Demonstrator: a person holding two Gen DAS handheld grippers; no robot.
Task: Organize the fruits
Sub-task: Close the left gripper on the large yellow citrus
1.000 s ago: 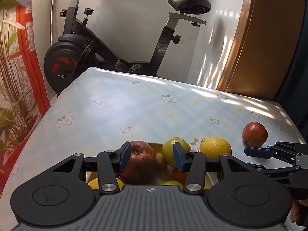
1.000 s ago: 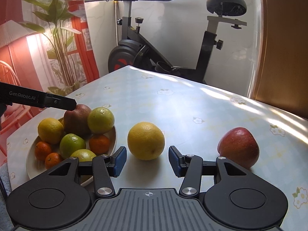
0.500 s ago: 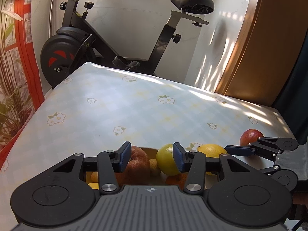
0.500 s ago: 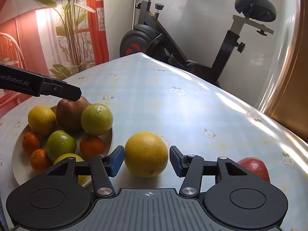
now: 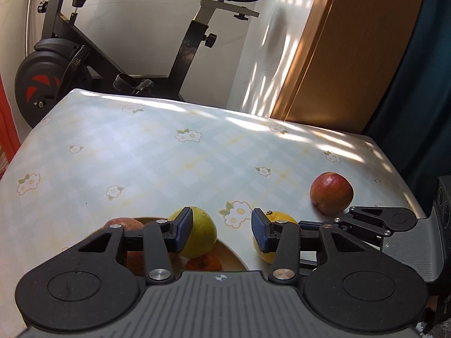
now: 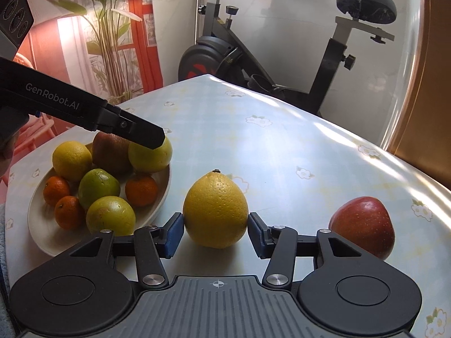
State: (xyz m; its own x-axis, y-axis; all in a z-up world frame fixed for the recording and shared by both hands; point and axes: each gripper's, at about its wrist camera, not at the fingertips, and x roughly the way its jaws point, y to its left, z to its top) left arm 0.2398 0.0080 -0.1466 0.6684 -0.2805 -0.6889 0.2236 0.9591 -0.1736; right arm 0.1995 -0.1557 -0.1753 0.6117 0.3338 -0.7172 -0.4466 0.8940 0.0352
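On the floral tabletop, the right gripper straddles a yellow citrus, jaws apart and seemingly not yet pressing, bound for the fruit plate at nine o'clock, the left gripper's jaws empty.

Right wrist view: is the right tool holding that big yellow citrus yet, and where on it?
Not clearly: the right tool brackets the yellow citrus at its widest sides, still resting on the table.

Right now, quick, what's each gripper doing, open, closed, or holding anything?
Left gripper: open, holding nothing, over the plate.
Right gripper: open around the yellow citrus, pads not clearly pressing it.
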